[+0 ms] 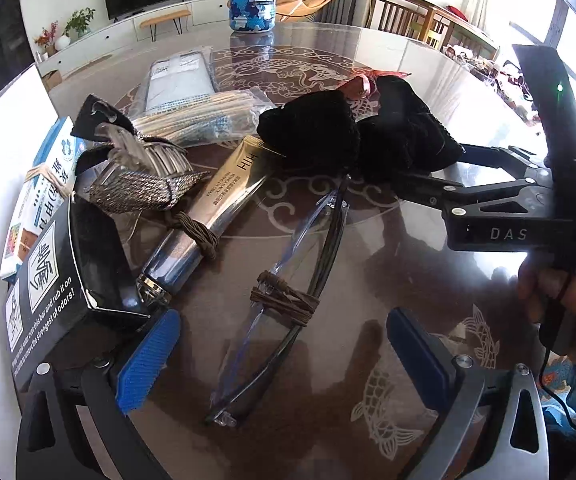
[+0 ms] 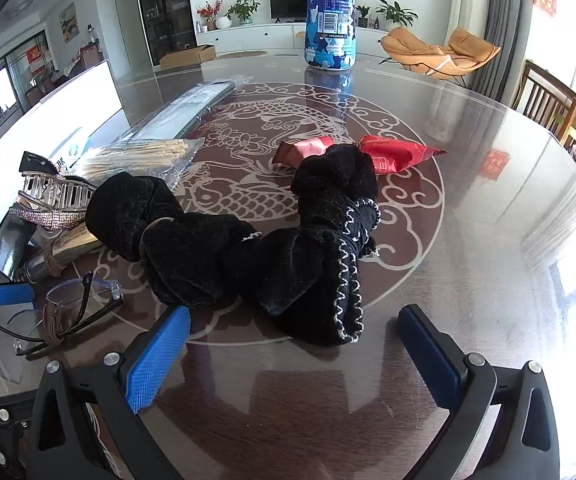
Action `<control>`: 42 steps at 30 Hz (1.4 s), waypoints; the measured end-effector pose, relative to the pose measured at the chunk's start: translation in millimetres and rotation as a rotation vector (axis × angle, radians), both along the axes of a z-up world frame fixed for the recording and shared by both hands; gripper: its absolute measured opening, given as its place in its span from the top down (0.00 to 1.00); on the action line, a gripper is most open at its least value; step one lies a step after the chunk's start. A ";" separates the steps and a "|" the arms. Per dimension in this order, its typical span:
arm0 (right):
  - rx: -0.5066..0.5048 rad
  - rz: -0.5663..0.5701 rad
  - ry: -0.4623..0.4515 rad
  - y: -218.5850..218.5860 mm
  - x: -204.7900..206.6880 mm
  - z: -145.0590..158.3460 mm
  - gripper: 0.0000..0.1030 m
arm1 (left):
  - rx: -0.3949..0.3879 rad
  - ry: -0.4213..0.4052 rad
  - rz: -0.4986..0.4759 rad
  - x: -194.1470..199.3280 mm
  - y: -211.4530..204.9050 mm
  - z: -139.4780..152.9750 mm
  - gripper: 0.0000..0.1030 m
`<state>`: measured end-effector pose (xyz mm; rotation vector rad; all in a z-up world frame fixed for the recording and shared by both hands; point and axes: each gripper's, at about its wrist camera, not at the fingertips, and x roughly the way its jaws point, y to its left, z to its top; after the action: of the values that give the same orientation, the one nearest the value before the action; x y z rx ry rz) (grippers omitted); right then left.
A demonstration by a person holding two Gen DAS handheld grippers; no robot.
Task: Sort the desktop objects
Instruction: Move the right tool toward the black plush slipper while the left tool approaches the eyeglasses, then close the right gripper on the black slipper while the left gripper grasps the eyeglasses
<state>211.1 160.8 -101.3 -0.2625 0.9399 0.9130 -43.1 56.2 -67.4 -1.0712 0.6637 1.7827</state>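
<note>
My left gripper (image 1: pixel 284 354) is open and empty, its blue pads on either side of clear glasses (image 1: pixel 288 276) bound with brown cord. Beyond lie a gold tube (image 1: pixel 216 204), a rhinestone hair clip (image 1: pixel 144 172), a black box (image 1: pixel 48 292) and black velvet scrunchies (image 1: pixel 316 132). My right gripper (image 2: pixel 296 354) is open and empty just in front of the scrunchies (image 2: pixel 256 252); in the left wrist view it reaches in from the right (image 1: pixel 416 168). Red snack packets (image 2: pixel 392 154) lie behind the scrunchies. The glasses also show at the left of the right wrist view (image 2: pixel 76 308).
A blue camouflage bottle (image 2: pixel 330 16) stands at the far side of the round glass table (image 2: pixel 488 220). A bag of sticks (image 1: pixel 208 118), a flat plastic packet (image 1: pixel 180 80) and a white-blue box (image 1: pixel 44 192) lie at the left. Chairs stand beyond the table's right edge.
</note>
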 end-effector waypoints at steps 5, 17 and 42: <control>0.038 -0.044 0.034 -10.0 5.2 0.0 0.00 | 0.019 0.037 -0.001 1.2 6.5 -2.2 0.00; -0.007 -0.079 0.010 -6.3 3.6 -0.3 0.00 | 0.074 0.066 0.095 -33.4 18.6 -2.6 0.00; -0.050 0.478 0.013 63.5 2.0 9.1 0.00 | 0.077 0.038 0.019 -12.3 -20.2 -1.2 0.00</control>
<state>213.2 224.2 -92.3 -0.5394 0.9282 1.3305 -55.5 36.1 -68.5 -0.9966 0.6047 1.8342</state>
